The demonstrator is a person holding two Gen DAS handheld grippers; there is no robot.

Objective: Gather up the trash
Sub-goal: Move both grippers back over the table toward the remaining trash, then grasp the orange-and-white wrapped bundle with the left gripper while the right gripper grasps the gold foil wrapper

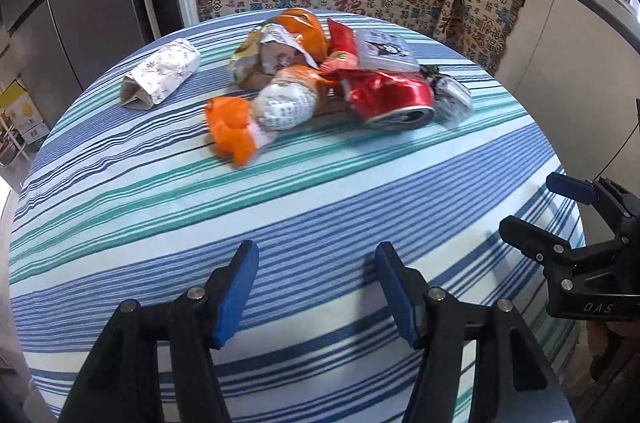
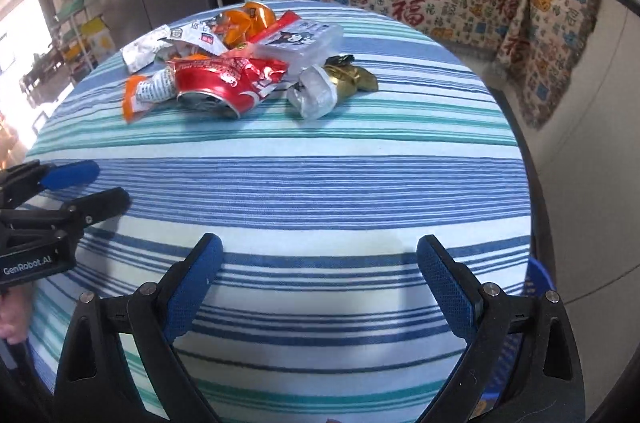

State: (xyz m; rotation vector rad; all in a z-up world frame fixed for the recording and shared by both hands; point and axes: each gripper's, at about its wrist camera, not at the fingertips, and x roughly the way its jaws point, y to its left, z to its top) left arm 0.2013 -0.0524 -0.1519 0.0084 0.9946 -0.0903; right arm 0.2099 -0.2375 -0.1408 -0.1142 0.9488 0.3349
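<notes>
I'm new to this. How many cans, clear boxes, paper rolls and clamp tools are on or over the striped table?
Crushed red can: 1
Clear plastic box: 1
White paper roll: 1
Hand-held grippers: 2 (left hand-held gripper, right hand-held gripper)
Total: 5
Loose wrappers overlap too much to count.

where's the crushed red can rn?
The crushed red can lies on its side at the near edge of the trash pile on the striped tablecloth, with the clear plastic box behind it and a crumpled clear wrapper at its right.
</notes>
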